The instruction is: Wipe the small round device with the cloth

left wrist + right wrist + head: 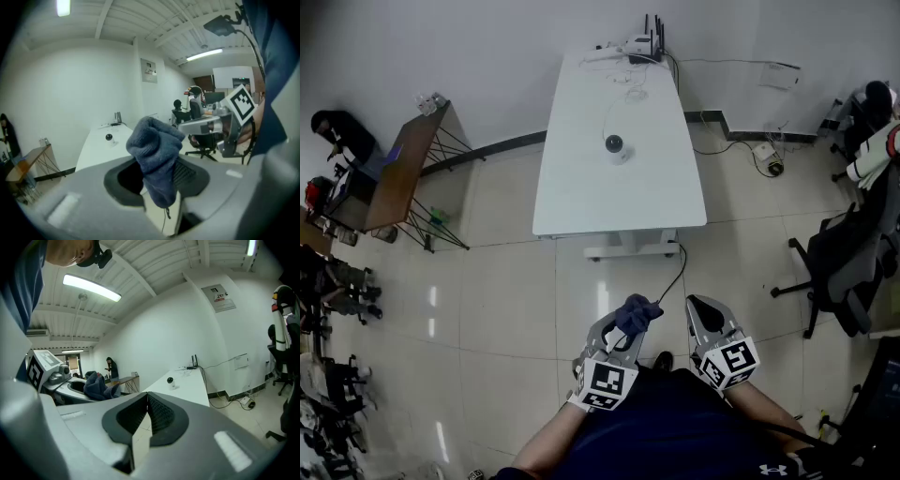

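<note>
While the left gripper (617,336) pinches the bunched cloth (637,314) and the right gripper (703,314) is pressed together, empty, a hard wipe might topple the small round camera (615,145) on the tabletop (581,192), well apart.

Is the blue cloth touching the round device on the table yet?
Apart. The head view shows the cloth pinched in the left gripper near the person, with floor between it and the round device on the table.
</note>
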Demonstrator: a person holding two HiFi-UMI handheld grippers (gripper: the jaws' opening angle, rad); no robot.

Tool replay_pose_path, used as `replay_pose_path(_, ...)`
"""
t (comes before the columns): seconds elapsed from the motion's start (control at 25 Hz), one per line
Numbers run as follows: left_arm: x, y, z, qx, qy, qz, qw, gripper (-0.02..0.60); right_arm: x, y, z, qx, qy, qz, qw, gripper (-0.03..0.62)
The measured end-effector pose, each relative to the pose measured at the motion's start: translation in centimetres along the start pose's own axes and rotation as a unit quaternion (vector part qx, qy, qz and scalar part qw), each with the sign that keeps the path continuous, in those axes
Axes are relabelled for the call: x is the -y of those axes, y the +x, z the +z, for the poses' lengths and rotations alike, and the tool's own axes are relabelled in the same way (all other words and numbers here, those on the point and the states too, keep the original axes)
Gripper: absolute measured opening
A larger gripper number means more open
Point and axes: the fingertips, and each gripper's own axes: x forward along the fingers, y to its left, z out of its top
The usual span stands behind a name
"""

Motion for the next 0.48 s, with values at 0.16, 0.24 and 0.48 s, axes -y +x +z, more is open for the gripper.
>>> replay_pose_path(0.16, -1.0, 1.6, 1.7, 0.008, 0.015, 0.007, 0.9998, 0.147, 1.3, 0.7, 0.7, 0.003, -0.003, 0.004, 1.0, 0.011)
replay_pose_path(0.24, -2.4, 2.4, 2.2, 0.009, 0.019, 0.012, 0.9997, 0.147, 1.8, 1.7, 1.1, 0.004, -0.004, 0.005, 1.0, 0.011)
replay_pose_path(0.48, -7.8, 5.8, 2.3, 0.016, 0.02, 0.012, 0.9996, 0.147, 3.6, 5.8, 1.4, -0.003, -0.024, -0.007, 1.0, 0.011)
